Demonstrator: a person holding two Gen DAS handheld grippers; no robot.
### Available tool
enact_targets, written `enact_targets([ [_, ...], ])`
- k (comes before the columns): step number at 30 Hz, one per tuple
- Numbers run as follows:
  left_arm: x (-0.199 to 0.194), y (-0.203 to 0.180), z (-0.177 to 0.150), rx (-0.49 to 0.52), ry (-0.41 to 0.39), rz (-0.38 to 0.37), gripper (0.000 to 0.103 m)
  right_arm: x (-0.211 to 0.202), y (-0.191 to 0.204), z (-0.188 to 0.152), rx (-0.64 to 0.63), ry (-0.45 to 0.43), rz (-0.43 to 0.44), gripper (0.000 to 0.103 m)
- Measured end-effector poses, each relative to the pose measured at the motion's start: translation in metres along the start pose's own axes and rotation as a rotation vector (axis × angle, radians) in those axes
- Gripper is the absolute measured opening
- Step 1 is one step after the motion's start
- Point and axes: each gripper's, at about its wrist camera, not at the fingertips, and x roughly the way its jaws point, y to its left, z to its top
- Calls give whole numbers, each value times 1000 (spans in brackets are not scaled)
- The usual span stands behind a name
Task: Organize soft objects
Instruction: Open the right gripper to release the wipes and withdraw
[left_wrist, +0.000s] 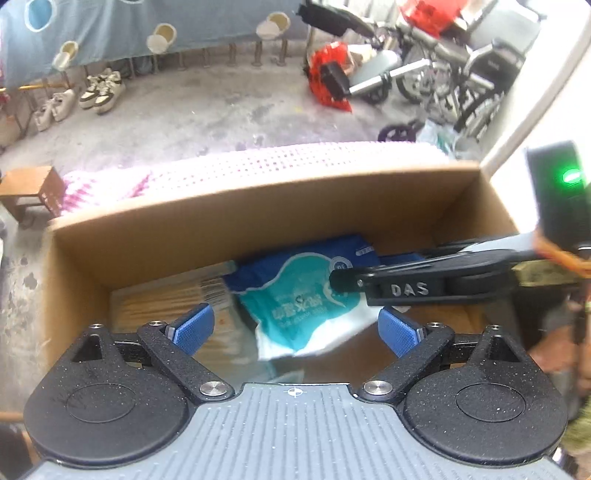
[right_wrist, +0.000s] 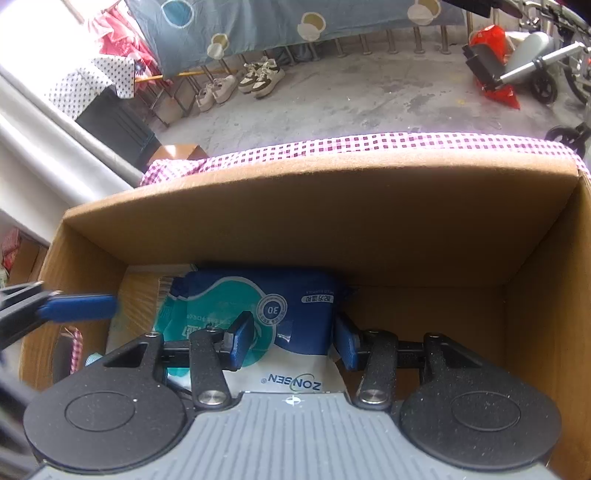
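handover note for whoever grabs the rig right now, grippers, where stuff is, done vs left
Right gripper: closed around the blue and teal wipes pack, holding it low inside the cardboard box.
Left gripper: open, empty, hovering over the box.
Done: pack carried into the box.
Left: release the pack, withdraw both grippers. No other soft items show in these views; check outside the box.

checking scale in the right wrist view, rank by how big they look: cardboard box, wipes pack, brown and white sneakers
1. cardboard box, fills most of the frame.
2. wipes pack, inside the box.
3. brown and white sneakers, smallest, though they sit far back on the floor, so distance shrinks them.
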Motion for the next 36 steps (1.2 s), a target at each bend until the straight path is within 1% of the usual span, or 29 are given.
enact_targets([
  [2, -20, 4, -4, -12, -59, -8, 99, 0, 0, 1, 7, 0, 3, 51],
  [4, -41, 7, -10, -24, -105, -5, 99, 1, 4, 0, -24, -7, -12, 52],
  [7, -65, 10, -11, -45, -154, -21, 99, 1, 6, -1, -33, -17, -14, 52],
  [9, -85, 14, -19, -60, -190, -35, 99, 1, 6, -2, -32, -17, -14, 52],
  [11, -103, 17, -24, -67, -233, -42, 99, -5, 6, -1, -36, -26, -27, 54],
  [12, -112, 19, -28, -73, -252, -45, 100, -10, 7, -1, -34, -38, -35, 58],
  [14, -127, 21, -29, -89, -293, -61, 100, -25, 7, 1, -16, -71, -31, 59],
  [17, -152, 25, -40, -112, -351, -81, 101, -56, 11, 2, -7, -135, -13, 59],
  [20, -181, 30, -56, -118, -405, -96, 102, -97, 20, -2, -17, -209, 10, 59],
  [22, -197, 31, -66, -115, -431, -106, 102, -129, 27, -10, -19, -256, 42, 62],
  [24, -207, 31, -78, -103, -446, -106, 102, -160, 33, -24, -23, -300, 80, 64],
  [26, -209, 27, -93, -71, -440, -85, 102, -189, 40, -43, -34, -338, 113, 65],
  [29, -205, 26, -120, -43, -427, -69, 102, -225, 46, -80, -47, -384, 139, 71],
  [30, -202, 26, -128, -37, -421, -68, 102, -234, 47, -95, -50, -396, 150, 72],
  [33, -194, 30, -158, -44, -404, -50, 102, -251, 46, -143, -52, -431, 187, 73],
  [36, -176, 32, -182, -60, -374, -34, 102, -258, 40, -192, -15, -457, 190, 73],
])
